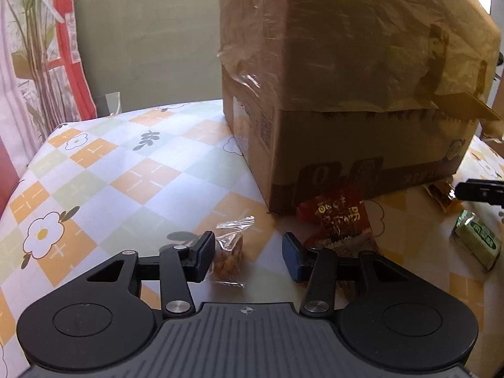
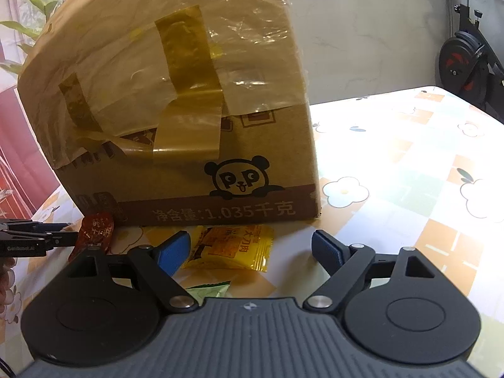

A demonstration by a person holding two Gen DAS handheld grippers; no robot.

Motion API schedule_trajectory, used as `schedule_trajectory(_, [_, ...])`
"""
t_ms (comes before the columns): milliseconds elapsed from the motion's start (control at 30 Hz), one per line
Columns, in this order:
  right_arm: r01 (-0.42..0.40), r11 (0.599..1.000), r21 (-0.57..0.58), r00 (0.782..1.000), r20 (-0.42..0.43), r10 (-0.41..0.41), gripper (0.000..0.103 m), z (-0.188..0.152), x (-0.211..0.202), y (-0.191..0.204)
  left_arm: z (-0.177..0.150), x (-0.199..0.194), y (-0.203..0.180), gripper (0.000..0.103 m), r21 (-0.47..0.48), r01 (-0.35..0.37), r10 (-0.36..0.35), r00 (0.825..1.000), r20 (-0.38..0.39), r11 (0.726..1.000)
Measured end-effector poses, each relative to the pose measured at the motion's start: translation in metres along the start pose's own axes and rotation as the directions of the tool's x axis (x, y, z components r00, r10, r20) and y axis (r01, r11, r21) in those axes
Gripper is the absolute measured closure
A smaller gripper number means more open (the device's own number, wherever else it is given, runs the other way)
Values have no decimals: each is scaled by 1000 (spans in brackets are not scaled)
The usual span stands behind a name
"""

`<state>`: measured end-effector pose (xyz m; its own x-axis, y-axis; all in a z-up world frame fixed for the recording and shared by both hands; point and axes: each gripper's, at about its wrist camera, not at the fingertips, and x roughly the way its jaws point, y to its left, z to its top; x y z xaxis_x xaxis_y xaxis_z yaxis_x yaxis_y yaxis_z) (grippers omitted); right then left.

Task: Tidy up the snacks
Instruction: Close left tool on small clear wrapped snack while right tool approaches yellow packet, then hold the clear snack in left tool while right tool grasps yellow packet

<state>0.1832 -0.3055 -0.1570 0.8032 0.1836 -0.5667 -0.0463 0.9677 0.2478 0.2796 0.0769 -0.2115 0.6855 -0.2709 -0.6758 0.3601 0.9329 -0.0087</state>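
Observation:
My left gripper [image 1: 249, 253] is open low over the table. A small clear-wrapped orange snack [image 1: 227, 256] lies between its fingers, against the left pad. A red snack packet [image 1: 341, 220] lies just past the right pad, in front of the taped cardboard box [image 1: 346, 94]. A green packet [image 1: 477, 242] lies at the right. My right gripper [image 2: 252, 252] is open. A yellow snack packet [image 2: 231, 247] lies between its fingers, nearer the left pad. A green packet [image 2: 208, 291] peeks out below it. The box [image 2: 189, 110] stands right behind. The red packet [image 2: 94, 236] and the left gripper's fingers [image 2: 37, 241] show at the left.
The table has a checked flower-print cloth [image 1: 126, 173]. A curtain [image 1: 34, 63] hangs at the far left. An exercise bike [image 2: 469, 63] stands beyond the table's right edge. A brown-yellow wrapper [image 1: 441, 193] lies by the box's right corner, next to the right gripper's finger [image 1: 482, 190].

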Motion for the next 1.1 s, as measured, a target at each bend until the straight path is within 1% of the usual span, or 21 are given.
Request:
schedule_trajectory(33, [0,1000,0,1000,0,0,17,0,0,0,1,-3,-3,73,-5,-16,16,1000,2,1000])
schedule_trajectory(67, [1,1000,-1,1000,0,-1,17,0,0,0,1,-3,-3,85,-11,-25,25,1000,5,1000])
schedule_trajectory(167, [4,1000,-9,1000,-2,-4,17,0,1,2,-2,-9,-2,85,-51,-64,65,998,11,997])
schedule_trajectory(267, [1,1000,-15,1000,-3,-1,17,-1,2,3,-9,-18,-5,85,-92,-73,75,997,17,993])
schedule_trajectory(333, [-3,1000,-29,1000,-7,2,17,-1,3,6,-15,-25,-8,85,-138,-81,84,996,15,987])
schedule_trajectory(400, [-3,999,-49,1000,-10,2,17,-1,4,9,-21,-33,-10,85,-200,-91,95,995,14,976])
schedule_trajectory(467, [-1,998,-65,1000,-14,0,17,-1,5,12,-27,-40,-12,85,-269,-93,101,995,15,958])
schedule_trajectory(600, [2,996,-85,1000,-21,-4,17,-2,7,16,-38,-53,-18,85,-344,-110,124,992,20,933])
schedule_trajectory(667, [11,995,-99,1000,-24,-13,17,-2,10,19,-44,-58,-23,85,-359,-112,132,991,31,927])
schedule_trajectory(767, [31,991,-128,999,-33,-36,17,-3,15,26,-47,-60,-30,85,-332,-134,157,987,43,934])
schedule_trajectory(833, [50,986,-157,997,-41,-58,16,-4,19,33,-47,-60,-31,85,-340,-142,167,985,43,930])
schedule_trajectory(967, [70,981,-182,995,-62,-82,16,-3,27,41,-47,-59,-25,85,-387,-123,152,987,47,914])
schedule_trajectory(1100, [70,978,-194,990,-104,-92,16,3,37,49,-50,-61,-24,85,-392,-109,142,988,55,913])
